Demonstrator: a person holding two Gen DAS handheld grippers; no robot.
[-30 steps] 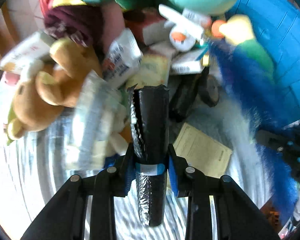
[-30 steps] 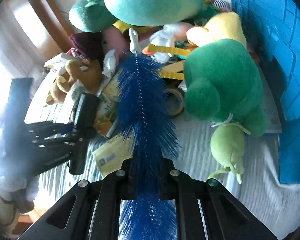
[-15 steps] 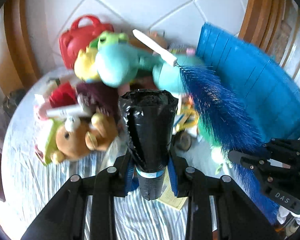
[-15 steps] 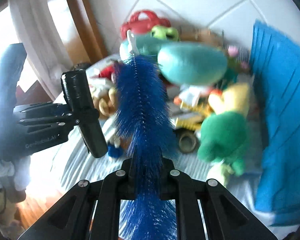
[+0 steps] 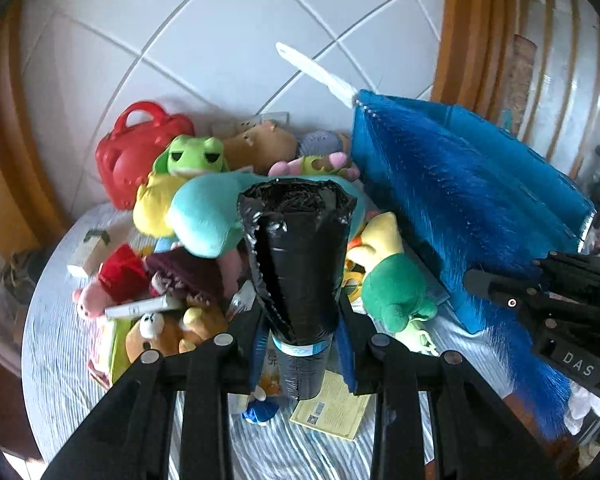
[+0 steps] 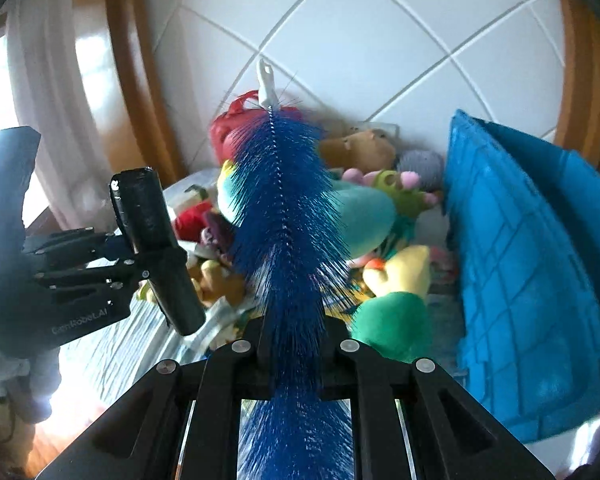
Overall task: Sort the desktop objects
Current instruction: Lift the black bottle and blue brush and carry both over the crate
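My left gripper (image 5: 300, 320) is shut on a black roll of bin bags (image 5: 296, 264) and holds it upright, high above the table; the roll also shows in the right wrist view (image 6: 152, 248). My right gripper (image 6: 292, 344) is shut on a long blue bottle brush (image 6: 288, 216) with a white tip, held up beside the roll; the brush also shows in the left wrist view (image 5: 452, 200). Below lies a pile of plush toys: a frog (image 5: 188, 160), a teal one (image 5: 208, 216) and a green one (image 5: 396, 292).
A blue plastic crate (image 6: 528, 272) stands at the right on the striped tablecloth (image 5: 60, 320). A red bag (image 5: 136, 156) sits at the back by the tiled wall. A yellow paper card (image 5: 332, 412), small boxes and a bear toy (image 5: 172, 332) lie near the front.
Both grippers have risen well above the table with the roll and the brush still held. The views now look down on the whole pile and take in the tiled wall.
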